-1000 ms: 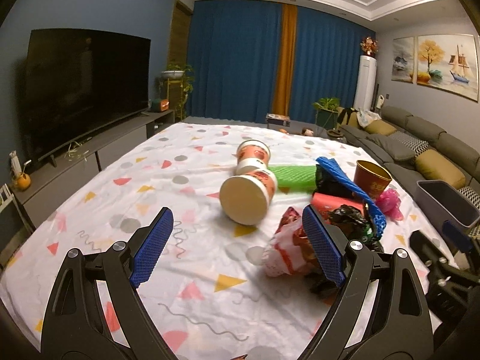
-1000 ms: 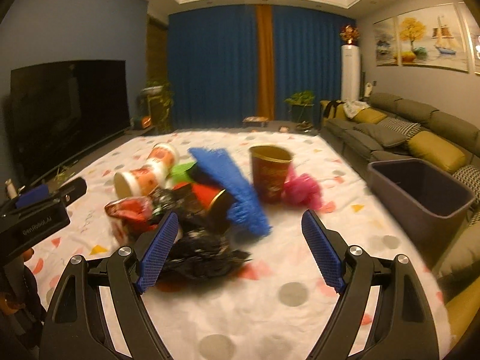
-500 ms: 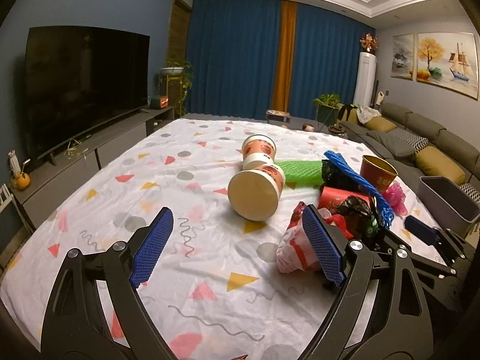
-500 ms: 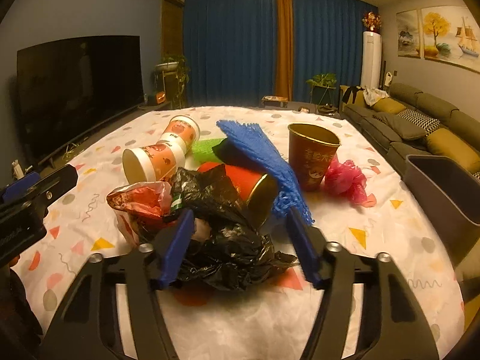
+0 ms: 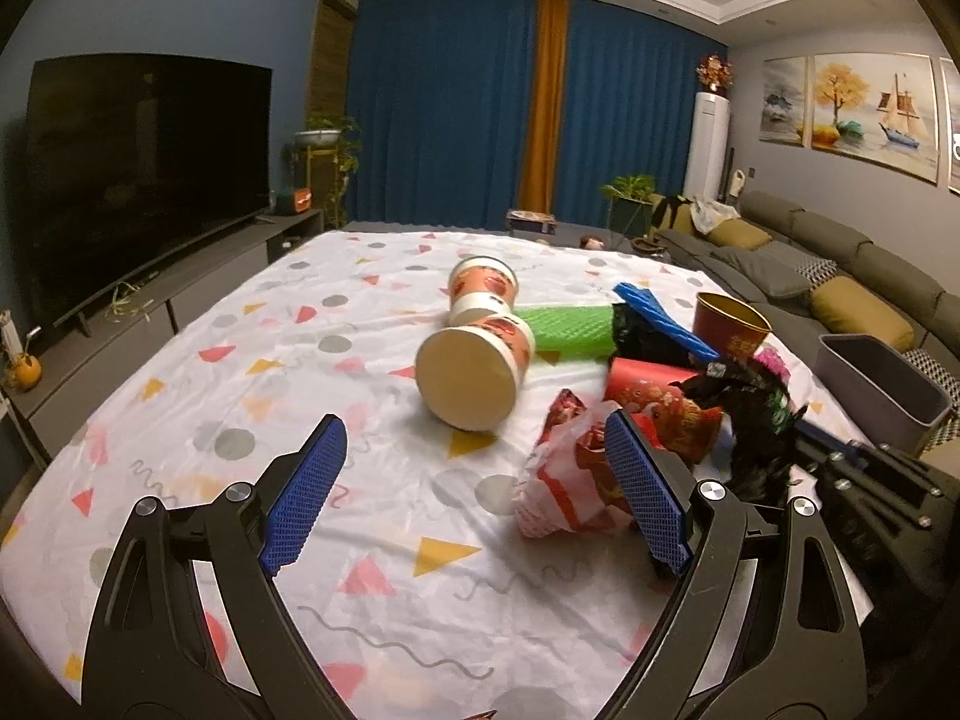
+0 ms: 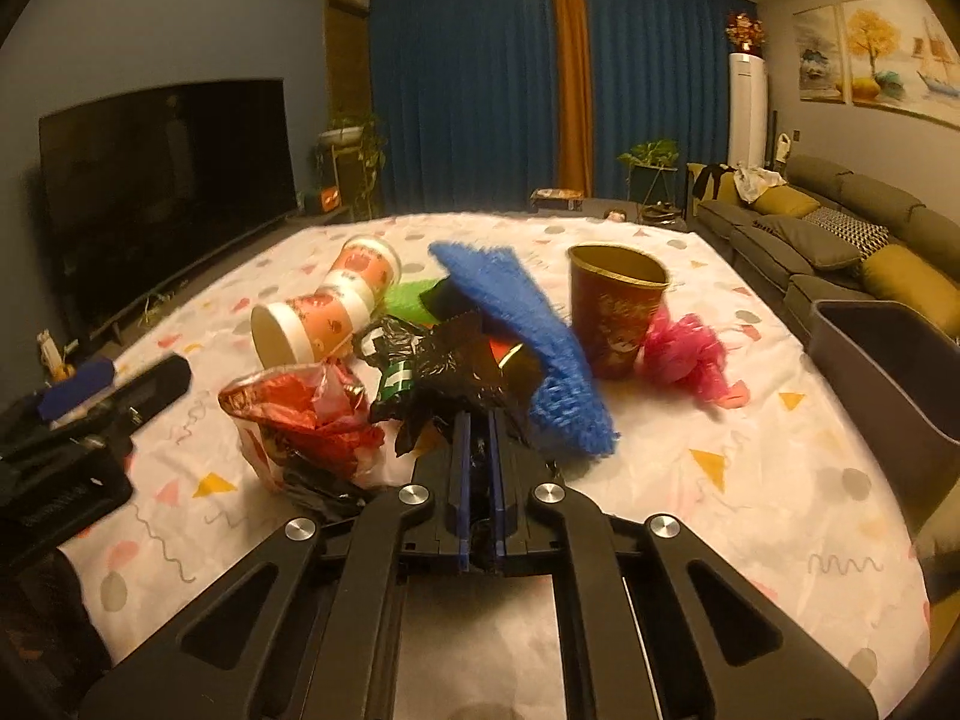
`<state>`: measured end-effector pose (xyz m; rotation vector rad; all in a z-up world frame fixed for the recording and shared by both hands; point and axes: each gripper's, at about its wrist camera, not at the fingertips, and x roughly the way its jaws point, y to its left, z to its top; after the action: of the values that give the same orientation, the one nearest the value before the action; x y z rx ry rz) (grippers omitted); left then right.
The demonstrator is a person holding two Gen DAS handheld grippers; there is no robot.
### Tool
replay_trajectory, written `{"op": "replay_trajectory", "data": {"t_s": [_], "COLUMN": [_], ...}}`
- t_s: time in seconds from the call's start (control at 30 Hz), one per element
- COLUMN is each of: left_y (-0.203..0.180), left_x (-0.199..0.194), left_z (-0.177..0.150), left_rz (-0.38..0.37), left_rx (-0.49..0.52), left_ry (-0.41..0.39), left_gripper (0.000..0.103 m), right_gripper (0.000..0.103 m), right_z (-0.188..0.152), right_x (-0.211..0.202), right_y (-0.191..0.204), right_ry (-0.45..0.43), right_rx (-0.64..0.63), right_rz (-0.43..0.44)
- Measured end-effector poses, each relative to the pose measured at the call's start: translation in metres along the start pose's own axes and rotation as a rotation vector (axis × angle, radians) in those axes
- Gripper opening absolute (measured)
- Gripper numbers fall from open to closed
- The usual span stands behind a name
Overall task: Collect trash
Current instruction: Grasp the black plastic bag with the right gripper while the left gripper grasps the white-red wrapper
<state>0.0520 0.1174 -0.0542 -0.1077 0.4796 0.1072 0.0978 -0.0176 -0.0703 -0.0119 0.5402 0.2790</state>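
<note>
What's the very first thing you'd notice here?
The messy heap of trash in the middle of the patterned tablecloth: a blue mesh sheet, a red-and-gold cup standing upright, tipped paper cups. Right in front, the right gripper pinches a crumpled black plastic bag.

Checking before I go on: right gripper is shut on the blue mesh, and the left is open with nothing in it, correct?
Not quite. In the right wrist view the right gripper is shut on the black plastic bag, not the blue mesh. The left gripper is open and empty.
</note>
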Motion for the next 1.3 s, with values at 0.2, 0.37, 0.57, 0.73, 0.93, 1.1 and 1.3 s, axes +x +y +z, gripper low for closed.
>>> {"op": "replay_trajectory", "data": {"t_s": [0.2, 0.37, 0.57, 0.73, 0.93, 1.1, 1.3], "left_y": [-0.017, -0.024, -0.031, -0.032, -0.033, -0.025, -0.020], "left_x": [0.011, 0.026, 0.041, 0.046, 0.046, 0.046, 0.051], "left_z": [-0.001, -0.002, -0.003, -0.003, -0.005, -0.004, -0.004], "left_rz": [-0.044, -0.081, -0.113, -0.155, -0.180, -0.172, -0.198], "left_rx": [0.029, 0.024, 0.033, 0.033, 0.043, 0.015, -0.004], "left_ry": [0.027, 0.072, 0.115, 0.130, 0.139, 0.143, 0.167], "left_gripper": [0.086, 0.086, 0.071, 0.045, 0.041, 0.059, 0.063], "right_gripper": [0.002, 0.002, 0.029, 0.045, 0.051, 0.053, 0.053], "right_z": [0.006, 0.002, -0.007, -0.008, -0.012, -0.013, -0.015], "right_x": [-0.022, -0.028, -0.026, -0.021, -0.008, 0.002, 0.012], "right_y": [-0.016, -0.026, -0.028, -0.025, -0.015, -0.009, -0.006], "right_ry": [-0.052, -0.041, -0.015, 0.007, 0.055, 0.085, 0.122], "right_rx": [0.033, 0.048, 0.058, 0.060, 0.044, 0.037, 0.034], "right_rz": [-0.019, -0.021, -0.010, 0.007, 0.034, 0.041, 0.052]}}
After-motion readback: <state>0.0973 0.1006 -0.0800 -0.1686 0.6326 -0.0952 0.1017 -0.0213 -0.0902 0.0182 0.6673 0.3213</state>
